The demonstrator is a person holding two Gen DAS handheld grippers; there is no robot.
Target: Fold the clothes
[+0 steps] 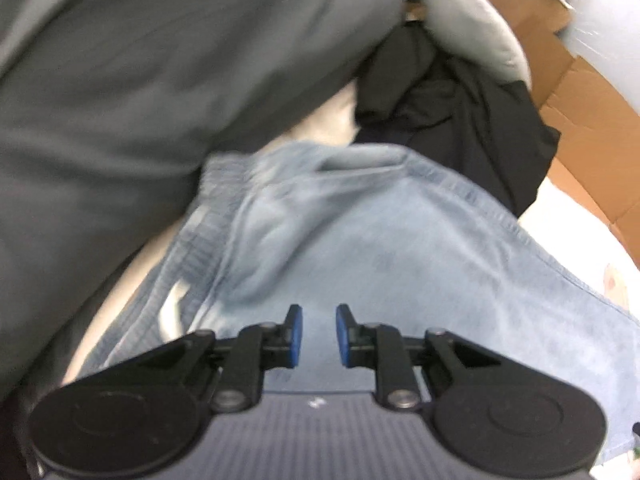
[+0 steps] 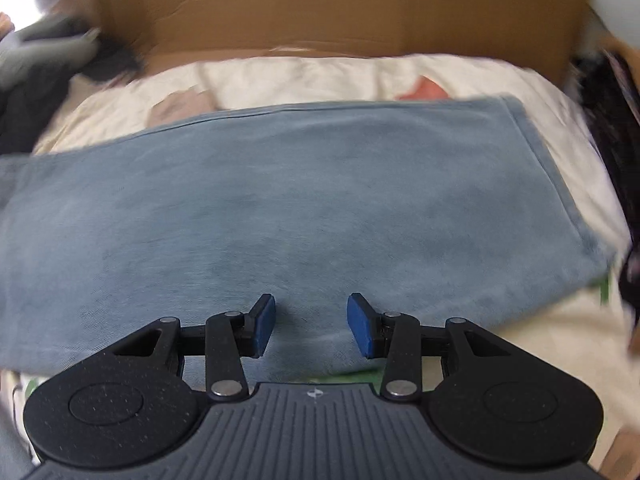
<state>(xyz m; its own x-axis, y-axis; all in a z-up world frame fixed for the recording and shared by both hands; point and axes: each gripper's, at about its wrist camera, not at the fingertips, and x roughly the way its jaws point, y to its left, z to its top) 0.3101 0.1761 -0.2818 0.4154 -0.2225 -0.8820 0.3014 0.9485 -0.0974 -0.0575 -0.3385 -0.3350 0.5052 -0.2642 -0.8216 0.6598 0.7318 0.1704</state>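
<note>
Grippers L & R open over blue garment.

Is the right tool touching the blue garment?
Cannot tell. In the right wrist view the open right tool sits over the blue garment, but neither contact nor gap shows.

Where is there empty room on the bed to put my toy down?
Bare cream bedding between the blue garment and the cardboard, and at the near right corner. The left is crowded: grey cloth and black clothes.
</note>
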